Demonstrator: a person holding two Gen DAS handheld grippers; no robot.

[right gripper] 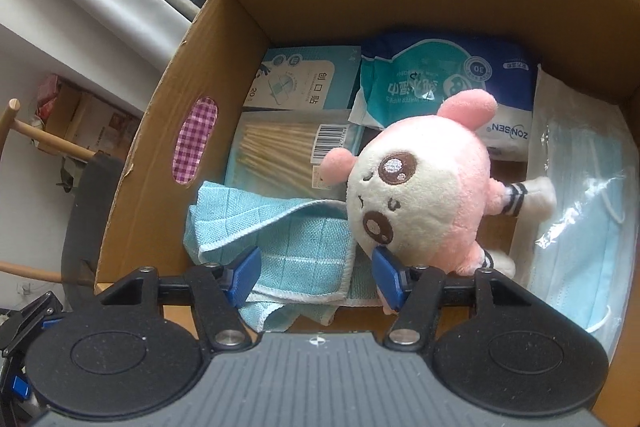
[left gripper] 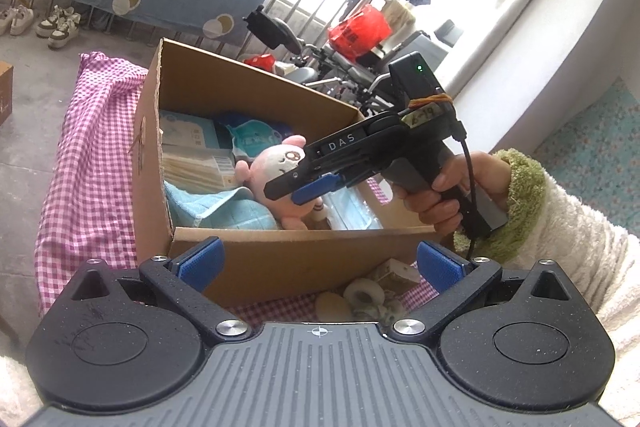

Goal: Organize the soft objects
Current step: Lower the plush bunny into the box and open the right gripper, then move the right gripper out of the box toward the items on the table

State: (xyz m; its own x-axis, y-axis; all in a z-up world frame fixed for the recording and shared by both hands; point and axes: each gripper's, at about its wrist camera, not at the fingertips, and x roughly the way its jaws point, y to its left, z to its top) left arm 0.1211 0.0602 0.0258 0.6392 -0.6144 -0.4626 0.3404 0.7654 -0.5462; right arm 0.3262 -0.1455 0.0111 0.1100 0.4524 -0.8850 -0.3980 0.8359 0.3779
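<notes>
The pink plush (right gripper: pixel 420 195) lies in the cardboard box (right gripper: pixel 160 131), leaning on the folded blue cloth (right gripper: pixel 296 239) by the near wall. Right claw (right gripper: pixel 316 277) hangs over it part-open, one pad touching the plush, gripping nothing. Left claw (left gripper: pixel 318 263) sits wide and empty just outside the box's near edge.

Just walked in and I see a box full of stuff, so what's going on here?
A person is sorting soft things into a cardboard box. The right hand-held gripper reaches down into the box, open, over a blue cloth, one pad beside the pink plush toy lying inside. Wipes and face masks are already packed. The left hand-held gripper waits open outside the box, above a pale soft toy on the checked cloth.
</notes>
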